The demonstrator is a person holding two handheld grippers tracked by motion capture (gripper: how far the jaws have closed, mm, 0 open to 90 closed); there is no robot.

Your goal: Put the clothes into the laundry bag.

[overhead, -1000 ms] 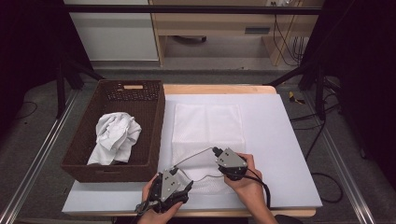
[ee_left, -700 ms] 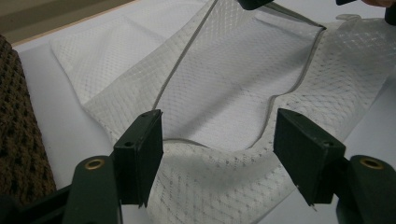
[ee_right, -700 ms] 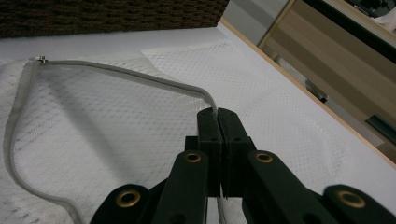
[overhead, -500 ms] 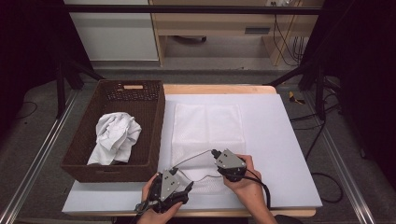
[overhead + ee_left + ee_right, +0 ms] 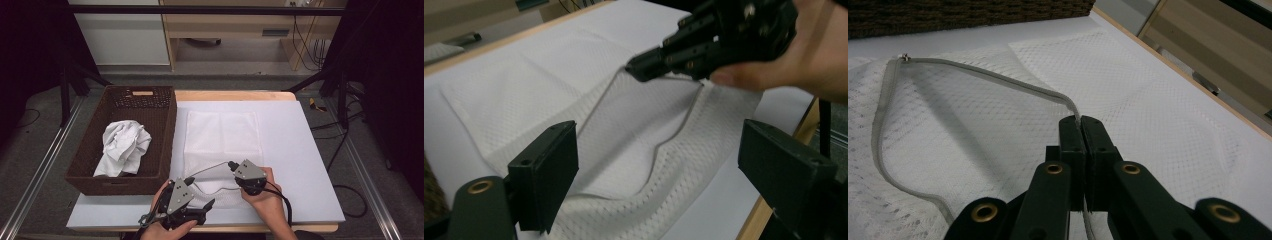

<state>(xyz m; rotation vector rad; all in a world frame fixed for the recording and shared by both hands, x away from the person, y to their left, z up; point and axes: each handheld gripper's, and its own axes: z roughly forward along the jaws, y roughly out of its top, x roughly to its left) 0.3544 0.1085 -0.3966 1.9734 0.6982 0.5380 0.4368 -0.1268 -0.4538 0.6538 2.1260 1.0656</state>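
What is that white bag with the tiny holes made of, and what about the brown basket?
The white bag looks like soft mesh fabric, probably a synthetic knit: rows of tiny holes show, with a grey zipper edge along its opening. The brown basket looks like woven wicker or rattan, matte and dark, with plaited strands on its walls. The white cloth inside seems to be plain, crumpled fabric.

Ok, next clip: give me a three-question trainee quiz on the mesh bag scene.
1. True or false: the right gripper is shut on the mesh bag opening's edge.
2. What lies in the basket? A) crumpled white cloth B) a bottle C) nothing
3. The left gripper jaws are ____.

Key: 1 true. 2 A, the cloth. 3 open; they have just been opening, nothing gripped between them.
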